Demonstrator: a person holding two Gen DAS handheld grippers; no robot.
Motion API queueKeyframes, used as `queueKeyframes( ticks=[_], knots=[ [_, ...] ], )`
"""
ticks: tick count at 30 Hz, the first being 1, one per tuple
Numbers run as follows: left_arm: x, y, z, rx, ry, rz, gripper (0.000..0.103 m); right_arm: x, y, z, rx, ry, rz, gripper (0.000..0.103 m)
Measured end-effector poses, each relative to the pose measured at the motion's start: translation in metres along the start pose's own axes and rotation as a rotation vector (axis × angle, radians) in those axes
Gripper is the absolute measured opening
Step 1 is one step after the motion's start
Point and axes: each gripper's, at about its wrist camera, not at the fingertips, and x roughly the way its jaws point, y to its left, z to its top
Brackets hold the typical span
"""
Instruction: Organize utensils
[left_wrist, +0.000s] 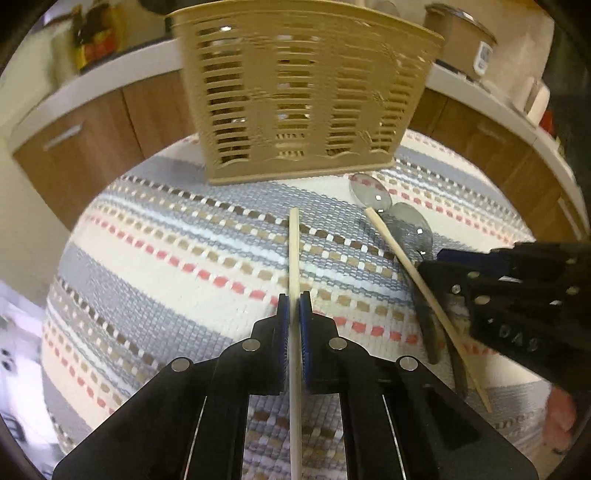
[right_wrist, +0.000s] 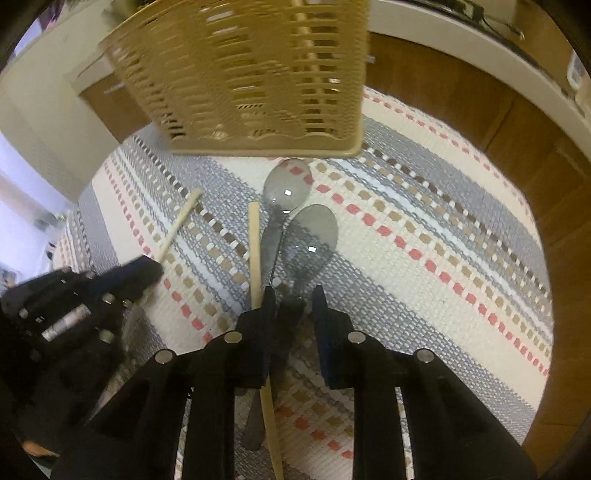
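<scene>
My left gripper (left_wrist: 294, 306) is shut on a wooden chopstick (left_wrist: 294, 254) that points toward the tan slatted utensil basket (left_wrist: 295, 96). In the right wrist view that chopstick (right_wrist: 177, 225) sticks out of the left gripper (right_wrist: 147, 269). My right gripper (right_wrist: 293, 295) is open, its jaws on either side of the handle of a spoon (right_wrist: 312, 236). A second spoon (right_wrist: 286, 184) and a second chopstick (right_wrist: 255, 254) lie beside it. The basket (right_wrist: 255, 74) stands just beyond them. The right gripper (left_wrist: 517, 291) shows at the right of the left wrist view.
Everything sits on a striped woven mat (left_wrist: 166, 251) on a round table. Wooden cabinets (left_wrist: 92, 140) and a white counter (left_wrist: 118, 70) curve behind. A round brown container (left_wrist: 461, 33) stands on the counter at the right.
</scene>
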Motion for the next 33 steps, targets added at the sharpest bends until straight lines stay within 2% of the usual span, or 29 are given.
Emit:
queueKeyframes(
  ticks=[3, 5, 9, 14, 18, 21, 24, 28, 33],
  knots=[
    [-0.004, 0.011, -0.003, -0.026, 0.0, -0.012, 0.004, 0.002, 0.009, -0.001, -0.017, 0.002, -0.027, 0.012],
    [-0.005, 0.017, -0.003, -0.037, -0.002, -0.018, 0.004, 0.002, 0.012, -0.003, -0.018, 0.009, -0.004, 0.01],
    [-0.006, 0.029, -0.003, -0.061, -0.005, -0.043, 0.004, -0.004, 0.01, -0.01, 0.003, -0.019, 0.004, 0.01],
    [-0.012, 0.027, -0.006, -0.075, -0.009, -0.066, 0.004, -0.019, -0.006, -0.01, 0.049, -0.072, 0.01, 0.01],
    [-0.019, 0.024, -0.006, -0.07, -0.02, -0.087, 0.004, -0.025, -0.014, -0.01, 0.065, -0.079, 0.021, 0.01],
    [-0.02, 0.02, -0.004, -0.071, -0.027, -0.092, 0.004, -0.035, -0.022, -0.015, 0.059, -0.085, 0.082, 0.01],
    [-0.024, 0.019, -0.004, -0.072, -0.036, -0.098, 0.004, -0.044, -0.018, -0.02, 0.036, -0.118, 0.065, 0.01],
    [-0.037, 0.02, -0.006, -0.091, -0.11, -0.137, 0.004, -0.06, -0.017, -0.023, 0.027, -0.183, 0.094, 0.01],
    [-0.066, 0.02, -0.005, -0.105, -0.241, -0.18, 0.004, -0.078, -0.02, -0.025, 0.019, -0.265, 0.1, 0.01]
  ],
)
